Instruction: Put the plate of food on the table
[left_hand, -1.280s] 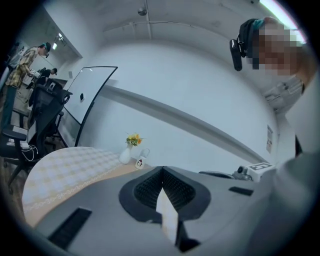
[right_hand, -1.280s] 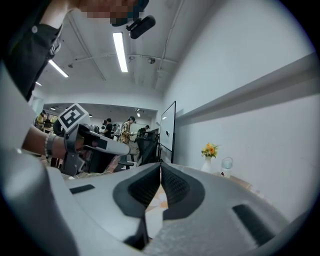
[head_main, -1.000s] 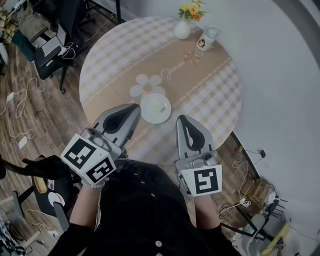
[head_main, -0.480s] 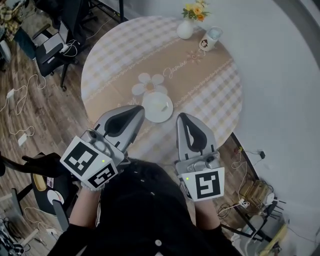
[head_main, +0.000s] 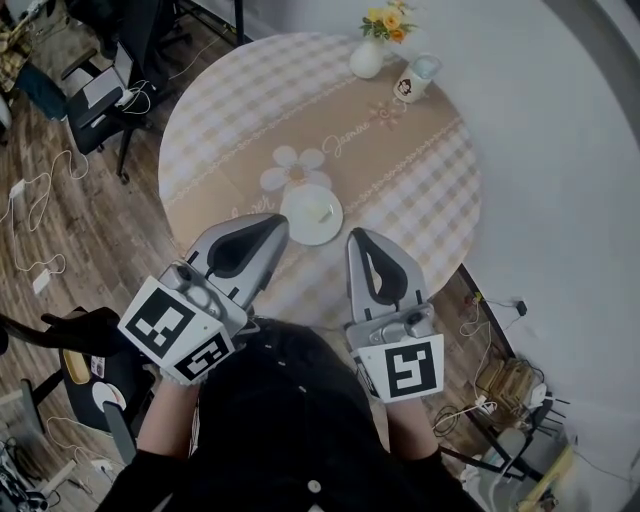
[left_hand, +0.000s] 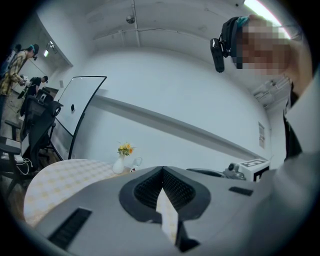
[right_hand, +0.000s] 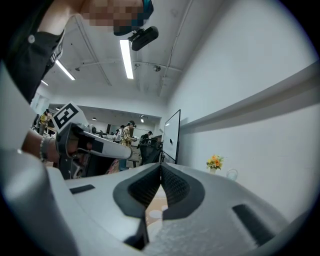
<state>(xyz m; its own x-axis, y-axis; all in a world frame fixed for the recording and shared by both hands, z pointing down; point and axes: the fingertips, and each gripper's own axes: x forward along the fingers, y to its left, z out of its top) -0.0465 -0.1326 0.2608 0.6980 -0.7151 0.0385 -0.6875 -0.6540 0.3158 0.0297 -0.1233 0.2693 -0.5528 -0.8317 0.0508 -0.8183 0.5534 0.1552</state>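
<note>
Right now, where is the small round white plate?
The white plate sits in the head view on the round checked table, just beyond the left gripper and right gripper, beside the flower-shaped mat.

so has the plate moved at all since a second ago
No. The plate still sits right against the lower edge of the white flower shape on the table, as before. The slight shift in the picture is the camera's.

Cursive wording (head_main: 352, 143) on the tablecloth (head_main: 230, 110) is unreadable
</note>
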